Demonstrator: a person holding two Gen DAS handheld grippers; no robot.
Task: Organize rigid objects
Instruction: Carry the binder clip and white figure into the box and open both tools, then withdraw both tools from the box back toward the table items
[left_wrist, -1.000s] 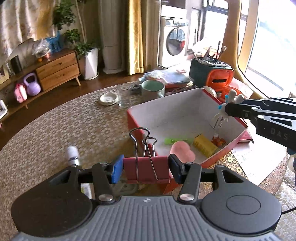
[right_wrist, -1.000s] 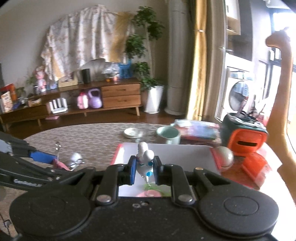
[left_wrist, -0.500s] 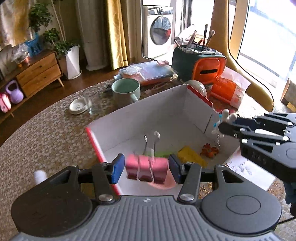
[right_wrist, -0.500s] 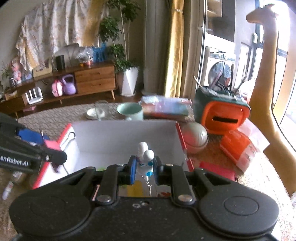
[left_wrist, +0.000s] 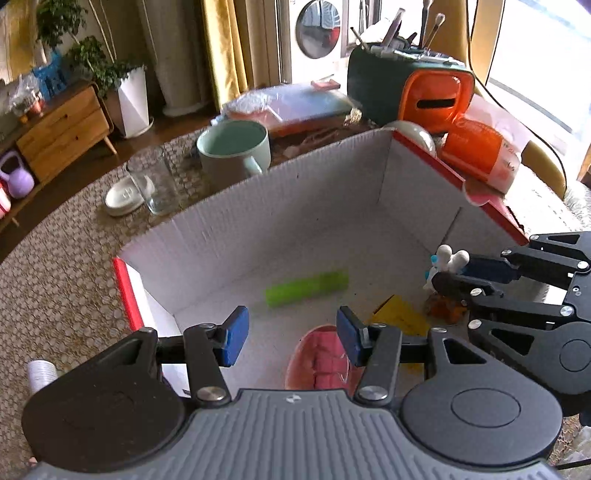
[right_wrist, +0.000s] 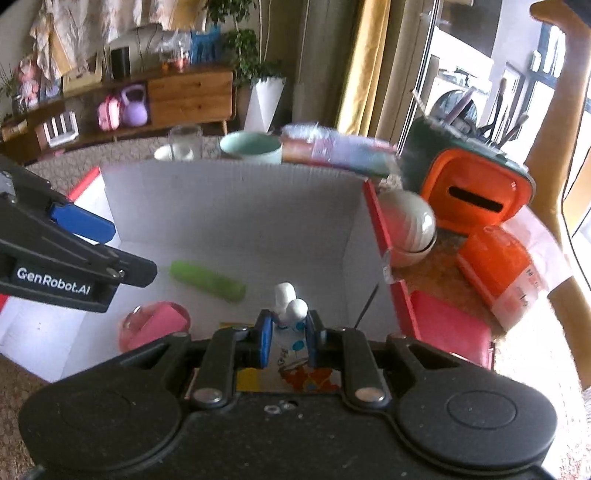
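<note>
Lying now on the floor of the white box (left_wrist: 303, 206), the pink binder clip (left_wrist: 325, 363), gone from between the left gripper (left_wrist: 291, 336) pads that clamped it a second ago. Left jaws standing apart, empty, above the clip. Clamped tight in the right gripper (right_wrist: 287, 334): a small white figurine (right_wrist: 290, 306), hanging over the box at 3 o'clock. Green tube (left_wrist: 306, 286) at 12 o'clock of the clip, yellow piece (left_wrist: 397, 317) at 2 o'clock.

We see a pink binder clip (right_wrist: 162, 321) lying in the white-lined red cardboard box (left_wrist: 295, 206), and a small white figurine (right_wrist: 290, 308) upright above its floor.
</note>
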